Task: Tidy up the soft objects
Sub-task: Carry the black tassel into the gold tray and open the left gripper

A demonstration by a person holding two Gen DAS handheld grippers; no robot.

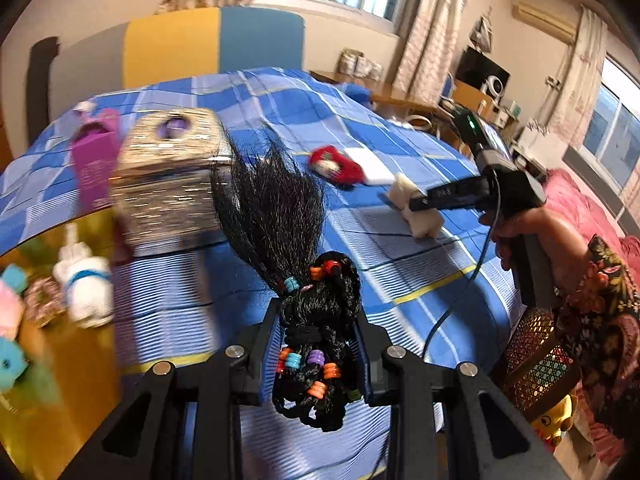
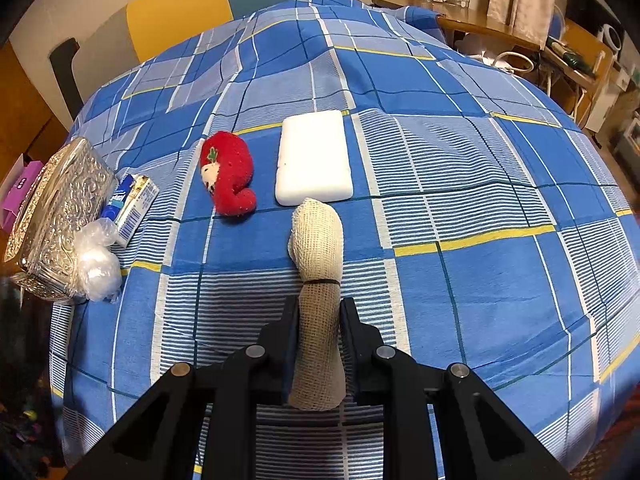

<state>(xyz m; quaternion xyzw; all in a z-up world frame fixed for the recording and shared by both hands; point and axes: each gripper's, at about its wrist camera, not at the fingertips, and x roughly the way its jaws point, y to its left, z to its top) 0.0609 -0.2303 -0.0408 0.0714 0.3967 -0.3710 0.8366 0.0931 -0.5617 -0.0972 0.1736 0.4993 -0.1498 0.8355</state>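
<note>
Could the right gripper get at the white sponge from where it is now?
Probably not yet. The path ahead to the white sponge looks open, with only the red strawberry plush beside it, but the right gripper is already shut on a gauze roll whose far end reaches the sponge's near edge.

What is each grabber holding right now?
Left gripper: closed on the black braided hair bundle with coloured beads.
Right gripper: closed on the beige mesh cloth roll.

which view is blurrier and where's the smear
Left wrist view: the silver box and plush toys at left are motion-smeared, while the black wig in the left tongs stays sharp. Right wrist view: crisp throughout, with fisheye bending of the checked cloth.
</note>
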